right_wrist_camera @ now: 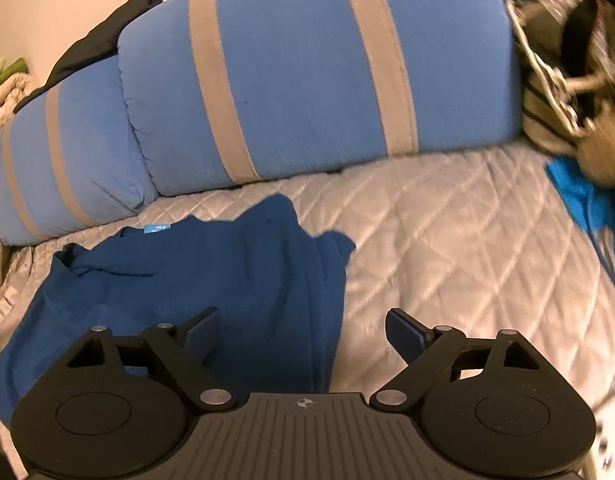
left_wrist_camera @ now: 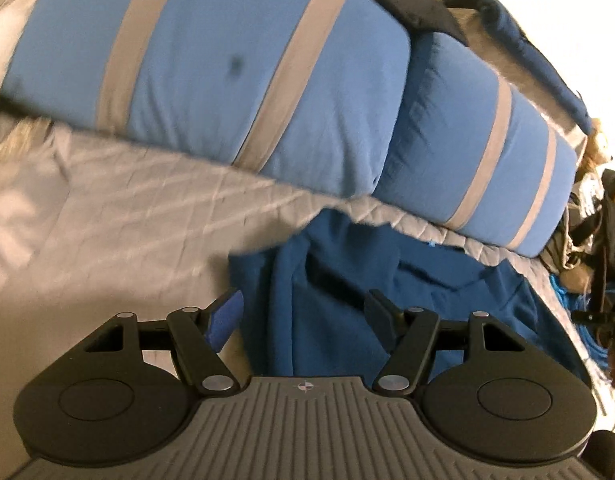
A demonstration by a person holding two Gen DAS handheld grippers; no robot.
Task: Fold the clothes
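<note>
Two striped pillows [right_wrist_camera: 307, 72] (blue-grey) on quilted bedspread [right_wrist_camera: 447, 248]

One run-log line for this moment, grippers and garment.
stage: fold not started | shirt: dark blue, rumpled on quilt | left gripper: open, above shirt | right gripper: open, at shirt's edge
</note>
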